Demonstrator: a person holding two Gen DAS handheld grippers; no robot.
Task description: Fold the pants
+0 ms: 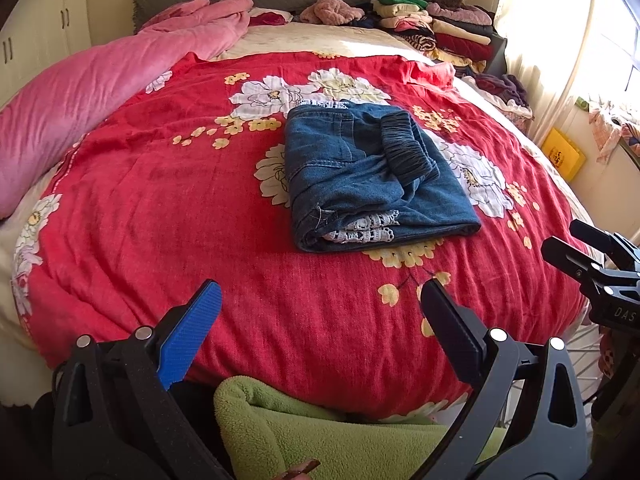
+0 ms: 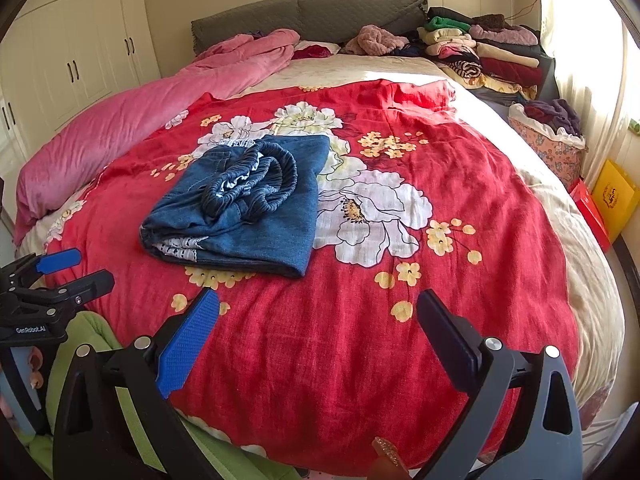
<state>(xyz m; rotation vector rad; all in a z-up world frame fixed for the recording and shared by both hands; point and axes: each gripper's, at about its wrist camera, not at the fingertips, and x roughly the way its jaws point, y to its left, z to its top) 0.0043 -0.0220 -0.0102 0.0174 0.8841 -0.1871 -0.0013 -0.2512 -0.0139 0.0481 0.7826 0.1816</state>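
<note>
Blue denim pants (image 1: pixel 372 176) lie folded into a compact bundle on the red floral bedspread (image 1: pixel 160 208), elastic waistband on top and white lace trim at the near edge. They also show in the right wrist view (image 2: pixel 244 208), left of centre. My left gripper (image 1: pixel 320 304) is open and empty, held above the near edge of the bed, short of the pants. My right gripper (image 2: pixel 318 316) is open and empty, also near the bed's front edge, to the right of the pants. The right gripper shows at the right edge of the left wrist view (image 1: pixel 576 244); the left gripper shows in the right wrist view (image 2: pixel 80 266).
A pink quilt (image 1: pixel 80 92) is bunched along the bed's left side. Stacks of folded clothes (image 1: pixel 440 24) sit at the head of the bed on the right. A basket of clothes (image 2: pixel 548 136) and a yellow box (image 2: pixel 614 196) stand right of the bed. Green fleece (image 1: pixel 320 432) is below the grippers.
</note>
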